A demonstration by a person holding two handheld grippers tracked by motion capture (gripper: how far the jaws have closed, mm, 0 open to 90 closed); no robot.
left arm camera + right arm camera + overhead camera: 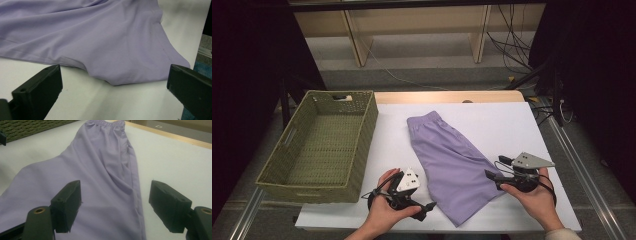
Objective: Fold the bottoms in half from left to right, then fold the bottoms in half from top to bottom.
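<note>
Lilac shorts lie folded flat mid-table, right of the woven basket. Left gripper and right gripper — both released, nothing held. If only the top layer is pinched, the fold may be dragged open — cloth is slack.

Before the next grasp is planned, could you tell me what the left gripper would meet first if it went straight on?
Probably the near hem of the purple shorts, which lies just ahead of the open left gripper, with bare table between.
</note>
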